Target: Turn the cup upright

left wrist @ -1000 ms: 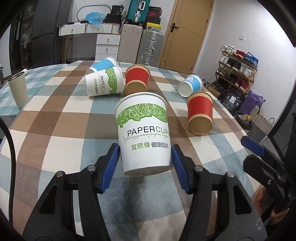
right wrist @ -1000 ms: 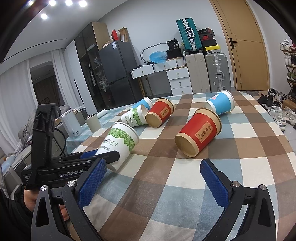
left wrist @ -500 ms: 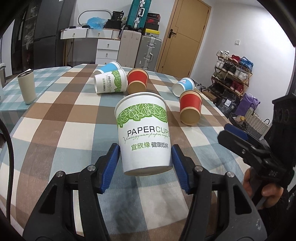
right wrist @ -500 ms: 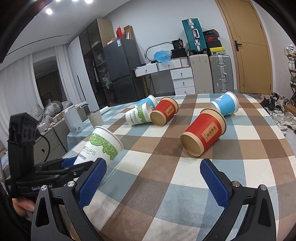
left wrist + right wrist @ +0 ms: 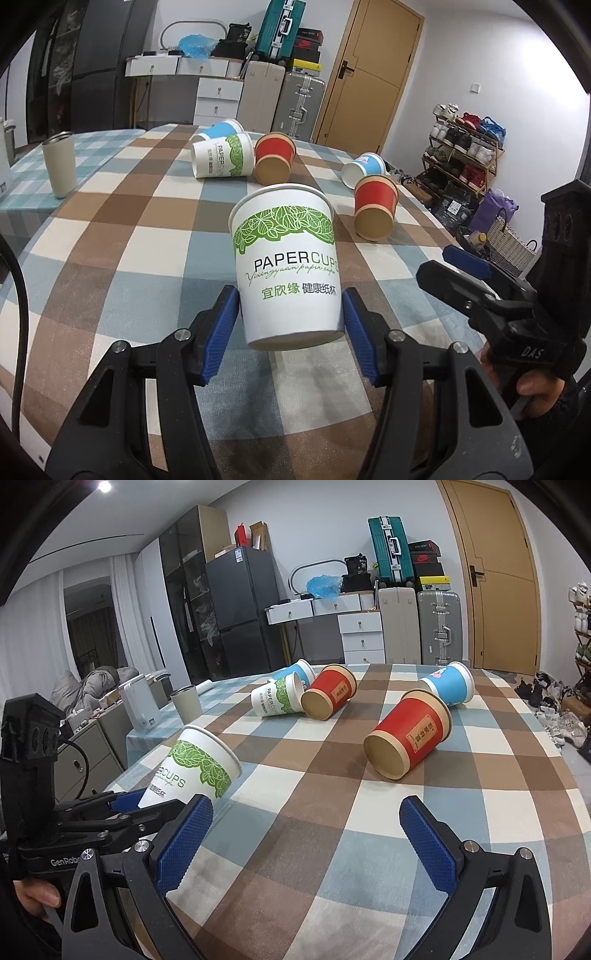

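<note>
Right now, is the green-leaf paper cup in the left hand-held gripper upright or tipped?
Tipped. In the right wrist view the green-leaf paper cup leans rim-up toward the table's middle, off the cloth, clamped by the left hand-held gripper.

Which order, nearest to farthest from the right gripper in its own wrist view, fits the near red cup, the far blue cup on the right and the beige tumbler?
From the right gripper:
1. Near red cup, lying just ahead, slightly right.
2. Far blue cup, lying behind it, right.
3. Beige tumbler, upright, far left.
</note>
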Demonstrator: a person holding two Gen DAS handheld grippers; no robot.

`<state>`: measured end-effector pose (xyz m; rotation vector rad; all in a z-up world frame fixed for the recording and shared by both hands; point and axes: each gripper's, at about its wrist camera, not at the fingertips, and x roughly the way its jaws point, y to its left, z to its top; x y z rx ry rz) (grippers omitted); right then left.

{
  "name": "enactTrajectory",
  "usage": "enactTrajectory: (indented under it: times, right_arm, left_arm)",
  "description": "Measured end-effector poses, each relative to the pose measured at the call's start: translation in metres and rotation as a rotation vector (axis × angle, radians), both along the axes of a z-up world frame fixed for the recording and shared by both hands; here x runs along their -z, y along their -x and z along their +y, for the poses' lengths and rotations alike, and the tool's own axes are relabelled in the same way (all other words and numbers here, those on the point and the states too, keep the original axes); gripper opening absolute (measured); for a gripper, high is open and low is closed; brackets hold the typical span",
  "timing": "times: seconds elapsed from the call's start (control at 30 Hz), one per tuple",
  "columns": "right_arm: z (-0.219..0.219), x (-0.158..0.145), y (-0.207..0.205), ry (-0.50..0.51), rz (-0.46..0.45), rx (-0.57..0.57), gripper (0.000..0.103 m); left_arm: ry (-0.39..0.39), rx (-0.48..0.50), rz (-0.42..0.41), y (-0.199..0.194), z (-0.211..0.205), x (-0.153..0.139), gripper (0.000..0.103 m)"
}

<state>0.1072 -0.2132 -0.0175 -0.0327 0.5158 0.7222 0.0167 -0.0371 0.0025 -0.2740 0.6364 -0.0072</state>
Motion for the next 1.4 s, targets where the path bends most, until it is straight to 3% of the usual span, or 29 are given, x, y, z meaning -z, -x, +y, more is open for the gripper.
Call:
enactTrajectory:
  times: [0.63, 0.7, 0.77, 1.0, 1.1, 1.4]
  right_arm:
    - [0.001, 0.001, 0.002, -0.002, 0.005, 0.003, 0.103]
    - [0.001, 0.001, 0.002, -0.004, 0.005, 0.004, 0.103]
    - [0.001, 0.001, 0.001, -0.006, 0.007, 0.004, 0.103]
    - [-0.001, 0.0, 0.0, -0.008, 0.011, 0.004, 0.103]
    - [-0.001, 0.0, 0.0, -0.011, 0.014, 0.004, 0.103]
    - [0.004, -0.004, 0.0, -0.012, 0.064, 0.001, 0.103]
  left_arm:
    - [-0.049, 0.009, 0.049, -0.016, -0.01, 0.018, 0.057]
    - [-0.061, 0.01, 0.058, -0.017, -0.012, 0.018, 0.063]
    - [-0.07, 0.007, 0.054, -0.017, -0.012, 0.017, 0.077]
    - [-0.081, 0.006, 0.009, -0.01, -0.01, 0.007, 0.089]
    - [-0.082, -0.006, -0.024, -0.005, -0.006, 0.001, 0.102]
    - [-0.082, -0.028, -0.081, 0.006, 0.023, -0.016, 0.102]
